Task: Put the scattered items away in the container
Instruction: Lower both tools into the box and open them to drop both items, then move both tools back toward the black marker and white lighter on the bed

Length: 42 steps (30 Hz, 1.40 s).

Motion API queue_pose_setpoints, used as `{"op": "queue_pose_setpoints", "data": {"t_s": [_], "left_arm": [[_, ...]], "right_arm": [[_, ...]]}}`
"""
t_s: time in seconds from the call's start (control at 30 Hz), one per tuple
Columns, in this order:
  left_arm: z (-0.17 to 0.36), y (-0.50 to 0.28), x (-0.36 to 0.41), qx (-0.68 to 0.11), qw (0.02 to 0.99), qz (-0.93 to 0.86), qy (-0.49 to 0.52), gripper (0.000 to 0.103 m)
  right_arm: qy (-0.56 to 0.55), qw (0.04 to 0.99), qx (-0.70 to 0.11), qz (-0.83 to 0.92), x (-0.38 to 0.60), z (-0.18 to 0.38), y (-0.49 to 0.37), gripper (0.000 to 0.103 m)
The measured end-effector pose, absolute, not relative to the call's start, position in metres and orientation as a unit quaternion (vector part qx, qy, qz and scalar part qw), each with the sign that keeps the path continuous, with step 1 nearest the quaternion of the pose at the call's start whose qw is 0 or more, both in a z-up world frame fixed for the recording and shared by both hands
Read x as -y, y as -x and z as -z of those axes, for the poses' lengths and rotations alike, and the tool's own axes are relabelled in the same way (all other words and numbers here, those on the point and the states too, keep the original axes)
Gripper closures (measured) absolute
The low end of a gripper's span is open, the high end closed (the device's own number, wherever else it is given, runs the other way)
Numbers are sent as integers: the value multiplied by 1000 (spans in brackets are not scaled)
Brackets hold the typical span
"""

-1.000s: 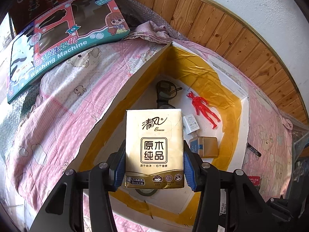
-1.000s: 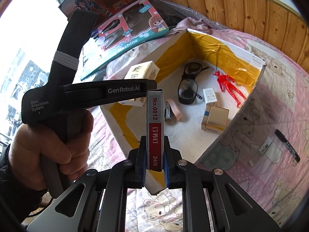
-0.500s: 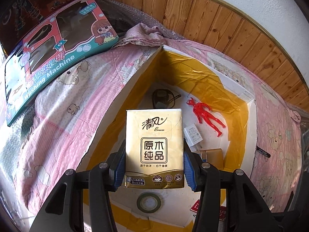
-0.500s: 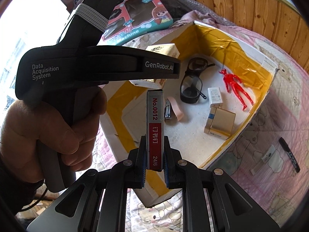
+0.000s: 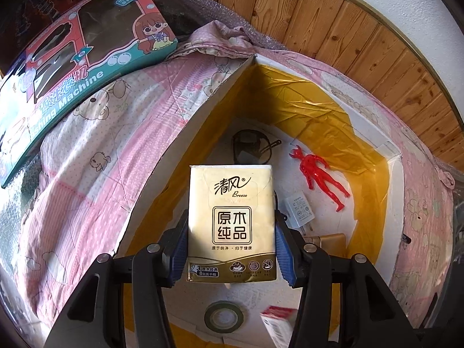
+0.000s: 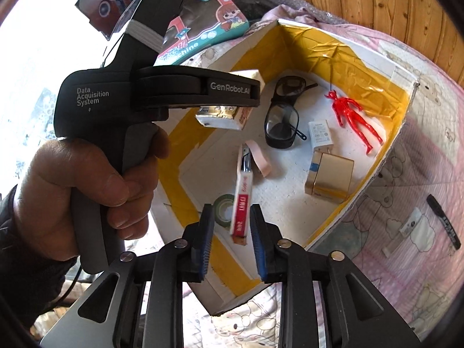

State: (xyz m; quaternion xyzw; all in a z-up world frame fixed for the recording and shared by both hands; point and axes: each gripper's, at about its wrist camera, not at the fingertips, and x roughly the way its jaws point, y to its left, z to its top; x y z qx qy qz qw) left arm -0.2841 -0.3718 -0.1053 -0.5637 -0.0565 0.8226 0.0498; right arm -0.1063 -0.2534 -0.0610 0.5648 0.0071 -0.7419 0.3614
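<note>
My left gripper (image 5: 230,249) is shut on a beige tissue pack (image 5: 230,220), held above the white box with yellow tape (image 5: 394,179). In the right wrist view that same pack (image 6: 223,116) hangs under the left gripper over the box (image 6: 377,174). My right gripper (image 6: 233,243) stands open over the box's near corner. A red-and-white staple box (image 6: 242,206), blurred, is loose between and beyond its fingers, touching neither pad. It also shows at the bottom of the left wrist view as a blurred staple box (image 5: 278,323).
Inside the box lie glasses (image 6: 282,116), a red figure (image 6: 352,119), a white charger (image 6: 319,134), a gold box (image 6: 330,178), a tape roll (image 6: 223,210) and a pink strip (image 6: 258,159). A black marker (image 6: 443,221) and white item (image 6: 406,230) lie on the pink quilt. A toy box (image 5: 72,58) is far left.
My right gripper has opened and the staple box has left its pads, dropping toward the box floor. My left gripper, still holding the tissue pack, has moved further over the box.
</note>
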Motion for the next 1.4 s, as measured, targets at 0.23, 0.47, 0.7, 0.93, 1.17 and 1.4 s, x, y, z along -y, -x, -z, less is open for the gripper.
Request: {"op": "queue_pose_setpoints", "data": {"t_s": [0.23,0.47,0.7,0.93,1.17,1.4], "left_arm": [[96,279,391,73,32,-828,556,48],[79,262,404,84,26,-835,543,48],[58,233,381,71,54,-843,530,49],[35,202,332,49,112,-847,518,48],[31,179,275,25,170,-835,523,49],[37,164,221,-4,217,-817,534,48]], "right_arm": [[-558,359,22,747,234,54,105,73],[-557,344,47,755,207,54,97,74],[-552,321,83,765,172,52,86,75],[-552,283,125,774,129,58,74,75],[-543,248,155,787,90,56,64,75],[-536,211,179,798,49,58,58,75]]}}
